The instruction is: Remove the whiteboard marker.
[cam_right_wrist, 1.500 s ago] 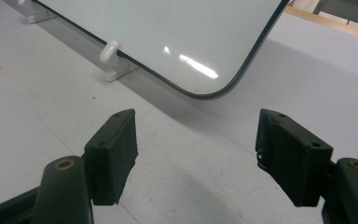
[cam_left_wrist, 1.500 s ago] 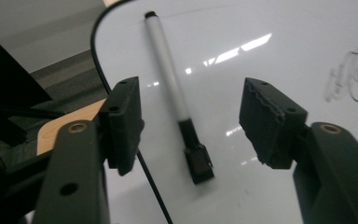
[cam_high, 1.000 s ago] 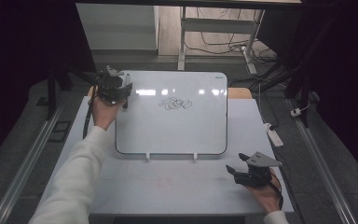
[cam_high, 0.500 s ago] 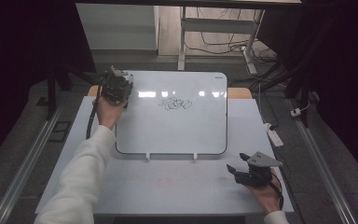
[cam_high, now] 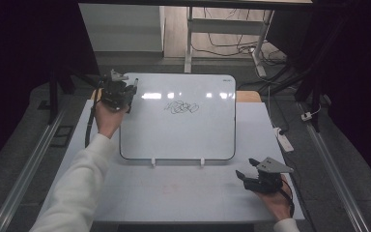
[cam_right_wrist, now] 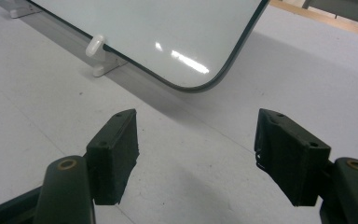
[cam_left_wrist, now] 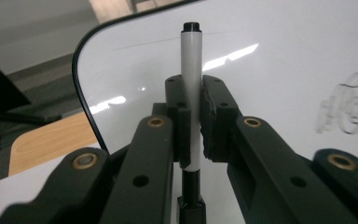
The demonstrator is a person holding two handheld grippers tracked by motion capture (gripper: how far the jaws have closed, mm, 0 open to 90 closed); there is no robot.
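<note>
**High view inventory: whiteboard station, marker in left gripper**

High view, surroundings: a white table (cam_high: 174, 193) carries a whiteboard (cam_high: 183, 130) lying flat across its far half, the board's far edge overhanging the table's far edge. Two small white clips (cam_high: 153, 163) hold the board's near edge. A black scribble (cam_high: 181, 107) sits near the middle of the board, toward its far edge. A wooden panel (cam_high: 248, 96) shows beyond the board's far right corner. A white power strip (cam_high: 283, 139) lies just off the table's right edge. Cables (cam_high: 222, 46) trail on the floor past the far edge, among metal table legs (cam_high: 189, 36).

Hidden or unclear: the lower end of the marker (cam_left_wrist: 191, 100) is covered by the gripper body in the left gripper view; its tip cannot be made out. The scribble is blurred in that view. The room's left and right sides are dark.

Grippers: left gripper (cam_high: 117, 92), at the board's far left corner, has just been closing and now clamps the white marker with black ends, which stands upright between the pads over the board's corner. Right gripper (cam_high: 262, 178), at the table's near right corner, stands wide apart and holds nothing; its pads (cam_right_wrist: 114, 154) hover over bare table near the board's near right corner.
</note>
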